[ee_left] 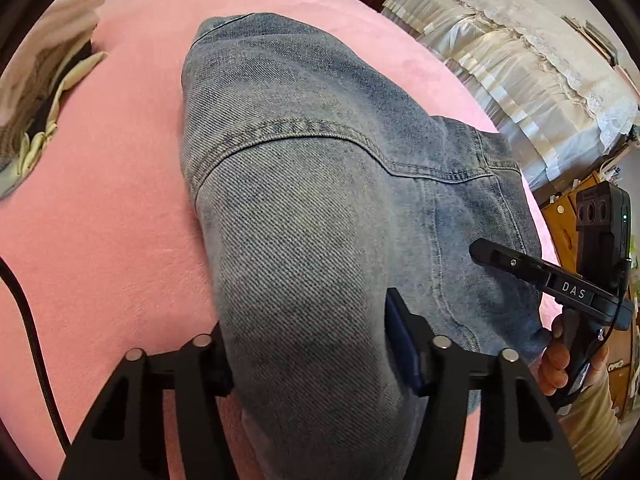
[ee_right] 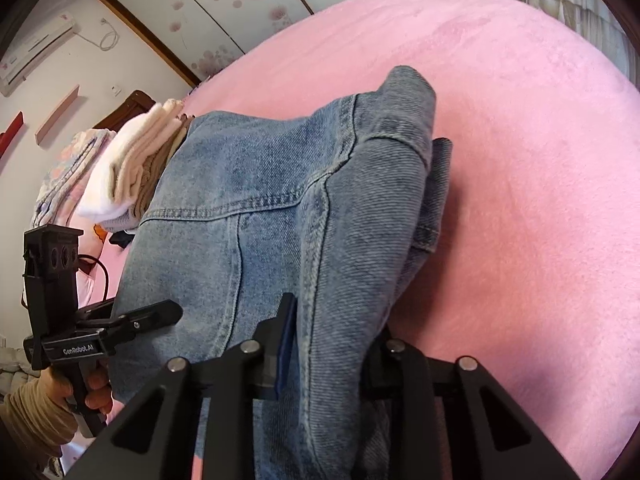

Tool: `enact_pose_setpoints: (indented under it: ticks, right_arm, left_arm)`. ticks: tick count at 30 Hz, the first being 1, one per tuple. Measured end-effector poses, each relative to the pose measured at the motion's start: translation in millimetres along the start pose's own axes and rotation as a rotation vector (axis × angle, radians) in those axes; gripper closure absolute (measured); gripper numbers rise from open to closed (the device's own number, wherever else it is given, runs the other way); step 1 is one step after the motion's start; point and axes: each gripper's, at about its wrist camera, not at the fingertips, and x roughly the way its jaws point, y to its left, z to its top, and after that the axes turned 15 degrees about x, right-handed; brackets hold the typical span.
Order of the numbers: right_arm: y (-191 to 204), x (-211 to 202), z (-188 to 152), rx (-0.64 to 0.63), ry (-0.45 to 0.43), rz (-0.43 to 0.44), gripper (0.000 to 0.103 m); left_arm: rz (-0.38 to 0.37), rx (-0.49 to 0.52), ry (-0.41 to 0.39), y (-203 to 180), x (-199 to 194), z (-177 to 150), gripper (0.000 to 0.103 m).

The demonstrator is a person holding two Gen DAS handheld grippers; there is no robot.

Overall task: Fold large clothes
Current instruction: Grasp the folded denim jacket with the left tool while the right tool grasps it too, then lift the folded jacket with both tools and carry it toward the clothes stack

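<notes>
At the bottom of the left wrist view, the left gripper (ee_left: 308,360) is seen with a thick bunch of the faded blue denim jacket (ee_left: 320,184) pinched between its black fingers (ee_left: 404,344). In the right wrist view, the right gripper (ee_right: 326,356) is likewise closed on a doubled edge of the same denim, the cloth filling the gap between its two fingers. Each gripper is also visible from the other's camera: the right one at 4 o'clock in the left view, the left one at 8 o'clock in the right view, each held by a hand in a tan sleeve.

The jacket is spread over the pink plush bed cover (ee_left: 100,208), its yoke seam and shoulder seam facing up, and it runs away from the grippers toward 12 o'clock. A sleeve or side panel (which of the two cannot be told) appears already doubled under at 2 o'clock in the right view.

Judged from this, the step in hand is a fold of the near hem, gripped at two points. The next move would call for both grippers to be raised together and carried toward the collar, with the edge kept level so that the layers land square.

Farther off, at 10 o'clock, a stack of folded white and beige clothes (ee_right: 132,168) lies on the bed.
</notes>
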Motion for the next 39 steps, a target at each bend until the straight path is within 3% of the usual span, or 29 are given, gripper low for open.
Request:
enact_pose_setpoints:
  ticks: [6,16,27,32,39]
  right_arm:
    - [28.7,-16.8,-18.1,-0.009,-0.013,-0.006,0.083]
    - [92.8,-46.2,-101.1,-0.025,0.031,0.008,0.084]
    - [199.3,-45.3,-170.8,-0.070,0.077,0.065,0.084]
    - [247.6,-21.8,-170.7,-0.132,0.091,0.107,0.084]
    - [285.1,19.0,-131.8,-0.150,0.132,0.147,0.084]
  left_arm:
    - [0.022,0.030,0.007,-8.5,-35.2,-11.5,0.051]
    - [0.052,0.024,0.061,-5.9,-131.6,-74.4,0.052]
    - [0.078,-0.011,0.041,55.9,-239.3,-143.2,0.052]
    - [0.109,-0.042,0.023,104.1,-262.9,-143.2,0.051]
    - [0.127,-0.094,0.036,156.8,-262.6,-112.0,0.052]
